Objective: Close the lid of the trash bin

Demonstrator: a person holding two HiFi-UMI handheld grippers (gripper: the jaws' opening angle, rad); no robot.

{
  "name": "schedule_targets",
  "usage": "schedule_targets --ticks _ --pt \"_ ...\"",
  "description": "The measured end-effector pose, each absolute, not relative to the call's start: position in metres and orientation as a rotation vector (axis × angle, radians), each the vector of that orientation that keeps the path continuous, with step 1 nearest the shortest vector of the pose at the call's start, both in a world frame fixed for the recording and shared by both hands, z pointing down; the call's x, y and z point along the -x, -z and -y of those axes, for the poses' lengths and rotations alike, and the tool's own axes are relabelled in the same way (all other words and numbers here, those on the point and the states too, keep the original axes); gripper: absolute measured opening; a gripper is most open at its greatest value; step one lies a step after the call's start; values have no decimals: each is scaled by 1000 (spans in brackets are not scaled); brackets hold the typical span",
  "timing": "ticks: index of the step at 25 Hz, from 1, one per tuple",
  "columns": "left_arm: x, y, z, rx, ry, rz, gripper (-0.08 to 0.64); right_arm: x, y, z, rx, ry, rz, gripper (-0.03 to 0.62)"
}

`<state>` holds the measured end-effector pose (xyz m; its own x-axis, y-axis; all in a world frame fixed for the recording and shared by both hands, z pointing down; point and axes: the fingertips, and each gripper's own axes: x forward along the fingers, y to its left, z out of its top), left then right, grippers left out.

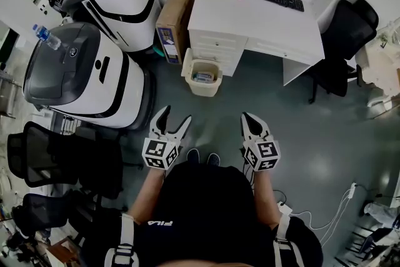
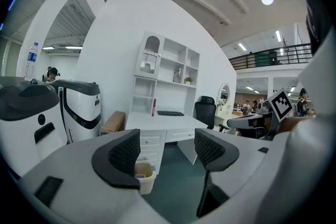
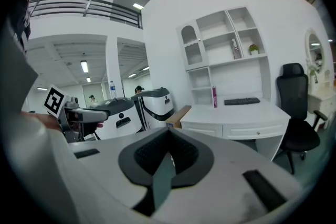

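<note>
Looking down, head view: trash bin (image 1: 202, 74) open on the floor (image 1: 312, 134) at twelve o'clock, well beyond my left gripper (image 1: 175, 114) and right gripper (image 1: 247, 117). Left gripper view: jaws spread, empty, likely readied for the trash bin. Right gripper view: jaws clenched on nothing.

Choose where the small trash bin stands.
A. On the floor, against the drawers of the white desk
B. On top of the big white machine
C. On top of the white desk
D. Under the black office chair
A: in the head view the trash bin stands on the green floor right beside the drawer side of the white desk, its top open with something inside.
</note>
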<state>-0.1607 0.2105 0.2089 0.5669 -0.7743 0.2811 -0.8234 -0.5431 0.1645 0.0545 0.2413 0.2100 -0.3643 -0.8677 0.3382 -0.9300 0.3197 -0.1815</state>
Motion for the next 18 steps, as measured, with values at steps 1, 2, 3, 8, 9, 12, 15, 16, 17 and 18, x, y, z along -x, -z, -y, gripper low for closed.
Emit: schedule_targets --ticks 1,2,3,8,9,12,15,16,17,18 --pt "159 -209 -211 -2520 -256 1326 333 -57 -210 -242 -1655 -514 2405 3" --pt "157 -209 -211 -2515 -260 1329 333 -60 -211 -243 -1653 -508 2402 3" --pt "154 -210 -213 -2510 -267 1331 333 -63 -213 -244 -1652 -509 2398 3" --pt "145 -217 -214 -2502 -309 1357 333 -76 -225 -243 -1633 -530 2401 3" --pt "146 -220 -213 -2496 -316 1361 333 -76 -227 -242 -1628 -538 2396 4" --pt "149 -227 -211 -2464 -328 1364 333 -75 -227 -244 -1607 -550 2394 3" --pt "146 -233 -189 -2462 -333 1357 333 -79 -227 -227 -1617 -516 2395 3" --pt "145 -236 -180 -2466 -335 1354 333 -80 -228 -220 -1628 -515 2391 3" --pt "145 -239 -171 -2469 -339 1352 333 -81 -230 -212 -1638 -519 2387 3" --pt "144 -242 -160 -2471 -344 1353 333 -82 -232 -204 -1644 -524 2385 3"
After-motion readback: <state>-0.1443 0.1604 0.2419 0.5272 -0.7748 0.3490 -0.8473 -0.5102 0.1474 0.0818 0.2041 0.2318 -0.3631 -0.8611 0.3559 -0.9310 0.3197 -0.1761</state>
